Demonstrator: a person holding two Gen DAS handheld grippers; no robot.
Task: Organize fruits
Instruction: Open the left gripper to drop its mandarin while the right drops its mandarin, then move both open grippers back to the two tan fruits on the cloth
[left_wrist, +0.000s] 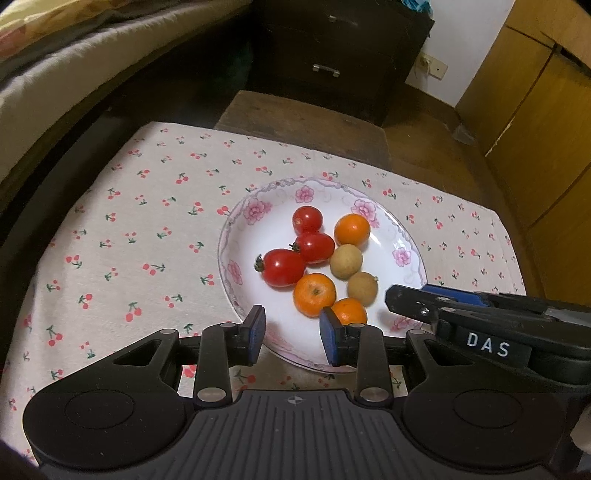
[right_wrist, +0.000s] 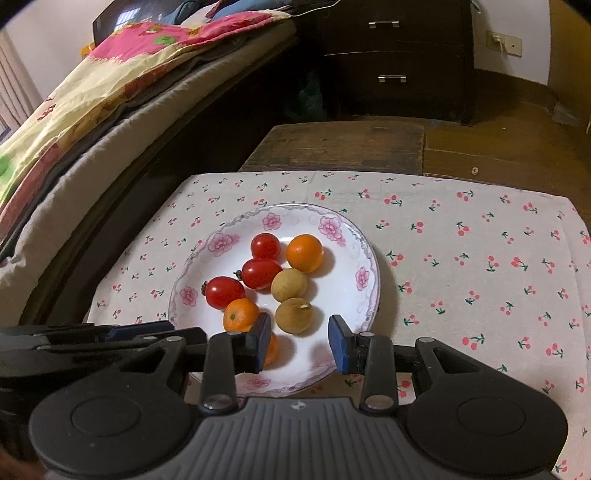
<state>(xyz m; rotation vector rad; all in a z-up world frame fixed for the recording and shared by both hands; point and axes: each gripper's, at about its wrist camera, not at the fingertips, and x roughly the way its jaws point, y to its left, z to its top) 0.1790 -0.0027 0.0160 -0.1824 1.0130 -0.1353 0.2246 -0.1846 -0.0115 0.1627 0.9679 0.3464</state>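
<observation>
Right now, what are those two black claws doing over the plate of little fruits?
A person is holding one claw in each hand, hovering over the flowered plate on the cherry-print cloth. The left claw and right claw both have a small gap with nothing held. The plate holds three tomatoes, three oranges and two brown fruits. No fruit is off the plate yet.

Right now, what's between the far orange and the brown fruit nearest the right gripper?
The second brown fruit sits between the far orange and the near brown fruit, clearest in the right wrist view.
</observation>
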